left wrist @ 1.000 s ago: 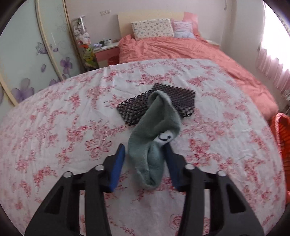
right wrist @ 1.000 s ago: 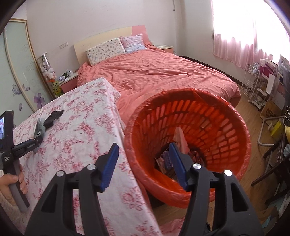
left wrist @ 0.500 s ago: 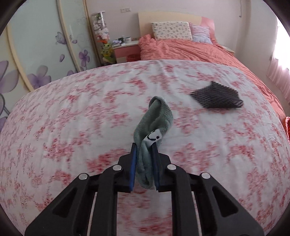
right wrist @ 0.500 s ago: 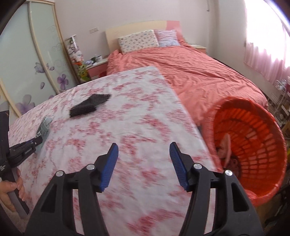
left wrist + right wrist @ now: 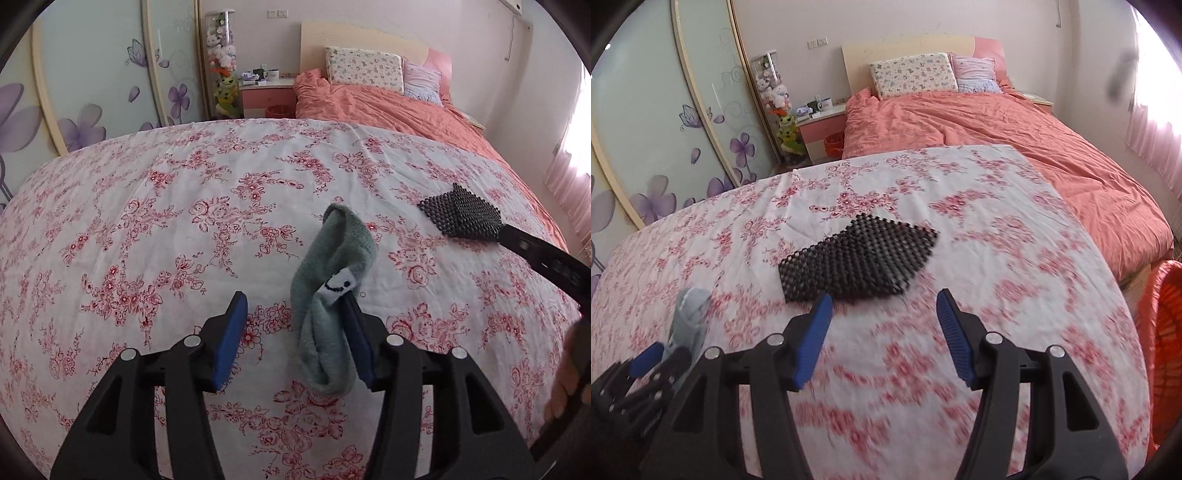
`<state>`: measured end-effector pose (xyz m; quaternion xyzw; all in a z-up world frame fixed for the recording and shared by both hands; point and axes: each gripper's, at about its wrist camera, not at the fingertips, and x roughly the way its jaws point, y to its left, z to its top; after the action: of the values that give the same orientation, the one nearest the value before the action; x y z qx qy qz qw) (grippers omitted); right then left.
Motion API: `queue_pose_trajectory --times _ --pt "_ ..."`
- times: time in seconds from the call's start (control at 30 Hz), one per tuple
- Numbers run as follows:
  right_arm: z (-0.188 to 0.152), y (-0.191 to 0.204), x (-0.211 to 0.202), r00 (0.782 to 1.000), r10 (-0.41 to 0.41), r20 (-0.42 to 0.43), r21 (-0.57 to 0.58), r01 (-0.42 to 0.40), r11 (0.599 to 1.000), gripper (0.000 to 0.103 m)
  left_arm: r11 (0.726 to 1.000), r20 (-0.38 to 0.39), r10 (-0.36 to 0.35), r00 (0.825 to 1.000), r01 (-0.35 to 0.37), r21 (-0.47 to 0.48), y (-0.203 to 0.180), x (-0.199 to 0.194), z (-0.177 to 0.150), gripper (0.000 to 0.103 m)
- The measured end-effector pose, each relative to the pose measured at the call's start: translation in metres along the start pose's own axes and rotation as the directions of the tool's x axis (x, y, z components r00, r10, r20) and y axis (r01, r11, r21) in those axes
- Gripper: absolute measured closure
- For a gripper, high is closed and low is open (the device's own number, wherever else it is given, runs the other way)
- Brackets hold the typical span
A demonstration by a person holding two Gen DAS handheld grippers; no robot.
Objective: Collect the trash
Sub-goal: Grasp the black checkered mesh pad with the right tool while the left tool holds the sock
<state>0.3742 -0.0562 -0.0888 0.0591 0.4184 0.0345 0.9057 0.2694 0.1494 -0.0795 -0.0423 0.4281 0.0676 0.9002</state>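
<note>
A: Left tongs (image 5: 293,338) are opening; the green sock (image 5: 332,291) leans on one pad, loose on the surface (image 5: 147,221).

B: Right tongs (image 5: 884,334), open and empty, should straddle the black mesh mat (image 5: 857,262) just ahead, pinching one edge.

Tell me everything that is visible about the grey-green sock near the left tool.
The sock is grey-green, of soft, fuzzy terry-like fabric, with a white patch bearing a small black smile mark. It is folded and bunched, its upper loop raised above the flowered cloth, its lower end hanging down. It sits between the fingers of the left tool, whose jaws are opening: it leans against the right-hand blue pad, while the left-hand pad stands clear of it. In the right wrist view it shows at the lower left.
</note>
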Motion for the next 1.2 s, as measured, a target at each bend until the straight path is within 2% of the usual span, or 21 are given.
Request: queue_pose_trajectory --times 0.1,0.17,0.2,0.27,0.3,0.33,0.43,0.6,0.7,0.77,0.87,1.03,1.13,1.2 --pt "0.007 0.011 0.019 0.999 -0.03 -0.044 -0.027 0.029 0.999 0.045 1.0 -0.002 0.015 1.0 -0.015 0.015 -0.003 0.001 0.0 0.048" --pt "0.01 0.015 0.022 0.999 -0.032 -0.039 -0.02 0.031 0.999 0.051 1.0 -0.002 0.006 1.0 -0.006 0.006 -0.002 0.001 0.0 0.048" --pt "0.011 0.017 0.023 0.999 -0.026 -0.042 -0.023 0.025 0.999 0.061 1.0 -0.002 0.007 1.0 -0.007 0.007 -0.002 0.001 0.0 0.048" --pt "0.011 0.019 0.023 0.999 -0.019 -0.036 -0.034 0.018 0.999 0.072 1.0 -0.002 0.009 1.0 -0.009 0.009 0.0 0.0 0.0 0.048" --pt "0.011 0.021 0.023 0.999 0.0 -0.037 -0.04 -0.001 0.999 0.084 1.0 -0.002 0.01 1.0 -0.01 0.009 0.0 0.001 0.0 0.048" --pt "0.01 0.021 0.021 0.999 0.007 -0.036 -0.044 -0.009 0.999 0.091 1.0 -0.002 0.009 1.0 -0.009 0.008 0.0 0.001 0.0 0.048" --pt "0.003 0.019 0.009 0.999 0.019 -0.026 -0.048 -0.02 0.999 0.093 1.0 -0.002 0.009 1.0 -0.009 0.008 0.001 0.001 0.0 0.048" --pt "-0.024 -0.014 -0.03 1.0 0.015 -0.025 -0.023 -0.016 1.0 0.092 1.0 -0.002 0.01 1.0 -0.01 0.008 0.0 0.001 0.0 0.047" --pt "-0.044 -0.04 -0.049 0.999 -0.004 -0.039 0.01 0.005 1.0 0.092 1.0 -0.003 0.006 1.0 -0.006 0.006 0.0 0.001 0.0 0.044" --pt "-0.058 -0.055 -0.058 0.999 -0.003 -0.053 0.04 0.005 0.999 0.09 1.0 -0.009 -0.006 1.0 0.006 0.013 -0.002 0.003 0.0 0.032" --pt "-0.069 -0.066 -0.067 0.999 -0.016 -0.036 0.05 0.018 0.999 0.077 0.999 -0.018 0.02 1.0 -0.02 0.04 -0.007 0.005 0.0 0.028" --pt "-0.068 -0.064 -0.07 1.0 0.008 -0.012 0.06 -0.007 0.998 0.05 1.0 -0.019 0.018 1.0 -0.018 0.024 -0.004 0.004 -0.001 0.028" --pt "-0.063 -0.056 -0.065 1.0 0.003 -0.013 0.044 -0.003 0.999 0.041 1.0 -0.019 0.018 1.0 -0.018 0.024 -0.004 0.005 -0.001 0.028" --pt "-0.062 -0.048 -0.058 1.0 -0.019 -0.022 0.028 0.019 0.999 0.041 1.0 -0.019 0.019 1.0 -0.018 0.024 -0.004 0.005 -0.001 0.028"
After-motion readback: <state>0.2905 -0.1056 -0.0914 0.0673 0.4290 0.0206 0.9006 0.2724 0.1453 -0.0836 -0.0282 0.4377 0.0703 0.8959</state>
